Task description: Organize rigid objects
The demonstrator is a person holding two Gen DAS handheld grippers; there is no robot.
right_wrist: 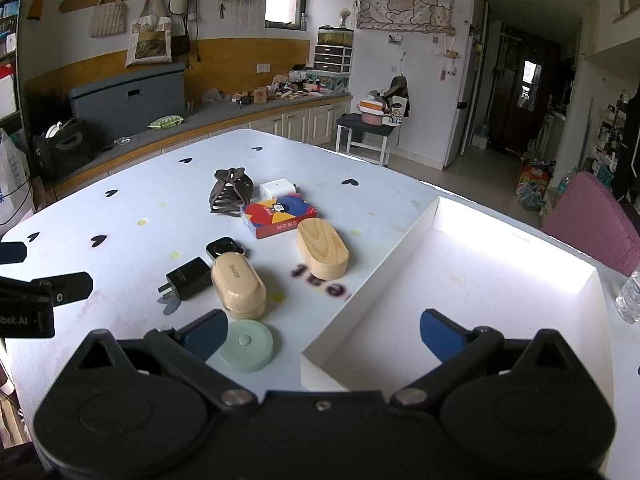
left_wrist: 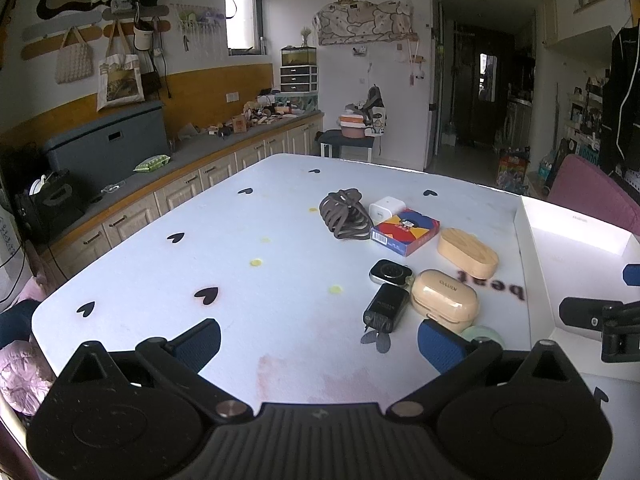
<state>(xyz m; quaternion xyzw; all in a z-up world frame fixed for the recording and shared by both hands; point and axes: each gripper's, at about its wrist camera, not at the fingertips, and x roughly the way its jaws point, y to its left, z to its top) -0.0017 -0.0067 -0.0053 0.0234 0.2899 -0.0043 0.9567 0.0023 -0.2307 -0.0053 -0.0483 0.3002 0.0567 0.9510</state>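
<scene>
Several small objects lie on the white table (left_wrist: 200, 264): a brown hair claw (right_wrist: 231, 192), a white charger cube (right_wrist: 277, 189), a red and blue card box (right_wrist: 280, 210), a wooden oval case (right_wrist: 322, 248), a smartwatch (right_wrist: 222, 247), a black plug adapter (right_wrist: 188, 278), a beige earbud case (right_wrist: 239, 286) and a mint round disc (right_wrist: 247, 345). An empty white box (right_wrist: 460, 300) sits to their right. My left gripper (left_wrist: 320, 340) is open over bare tabletop, near the adapter (left_wrist: 386, 308). My right gripper (right_wrist: 320, 338) is open, straddling the box's near corner, left finger beside the disc.
A long counter (left_wrist: 168, 164) with cluttered items runs along the left wall. A pink cushion (right_wrist: 596, 220) lies beyond the box, and a clear plastic bottle (right_wrist: 630, 296) stands at the far right table edge. A stool (right_wrist: 366, 132) with items stands past the table's far end.
</scene>
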